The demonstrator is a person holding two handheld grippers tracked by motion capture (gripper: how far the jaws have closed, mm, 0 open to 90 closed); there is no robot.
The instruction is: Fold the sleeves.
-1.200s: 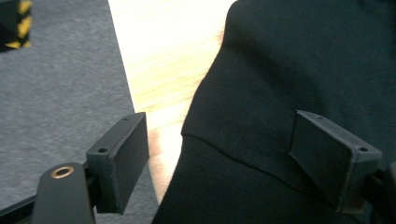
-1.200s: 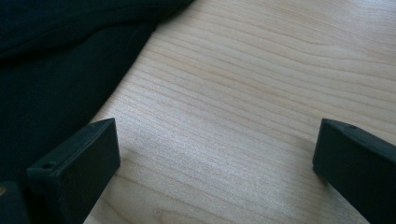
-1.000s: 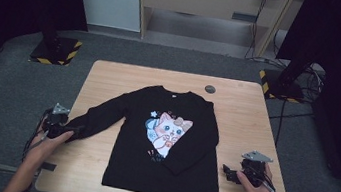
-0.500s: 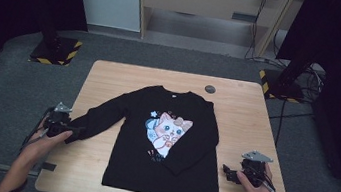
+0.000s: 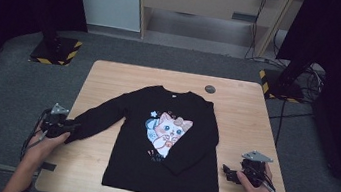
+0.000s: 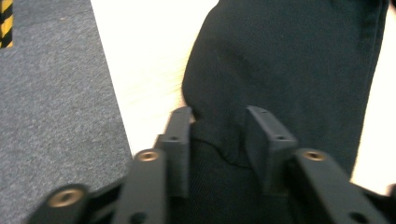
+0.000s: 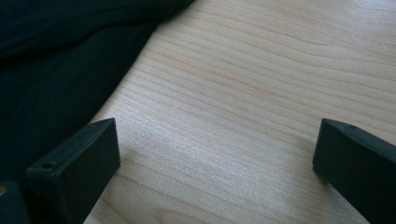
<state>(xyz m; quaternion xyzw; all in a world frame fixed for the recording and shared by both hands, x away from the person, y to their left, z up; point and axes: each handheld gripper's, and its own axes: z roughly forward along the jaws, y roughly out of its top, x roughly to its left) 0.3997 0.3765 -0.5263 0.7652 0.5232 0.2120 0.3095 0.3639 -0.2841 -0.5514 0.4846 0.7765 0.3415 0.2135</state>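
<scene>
Black sweatshirt (image 5: 167,141) lies flat on the table (image 5: 247,112), its sleeve cuff (image 6: 224,140) between our just-closing left claw (image 6: 218,135), and since we pinch only the edge it could slip free, while our right claw (image 7: 210,158) waits spread apart beside the hem.

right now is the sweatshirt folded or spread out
Mostly spread: the sweatshirt lies flat, front up, on the table. One sleeve stretches out sideways to the table edge; the other sleeve is folded in along the body.

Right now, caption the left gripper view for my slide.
Left tongs closing on the black sweatshirt's sleeve cuff at the table edge.
</scene>
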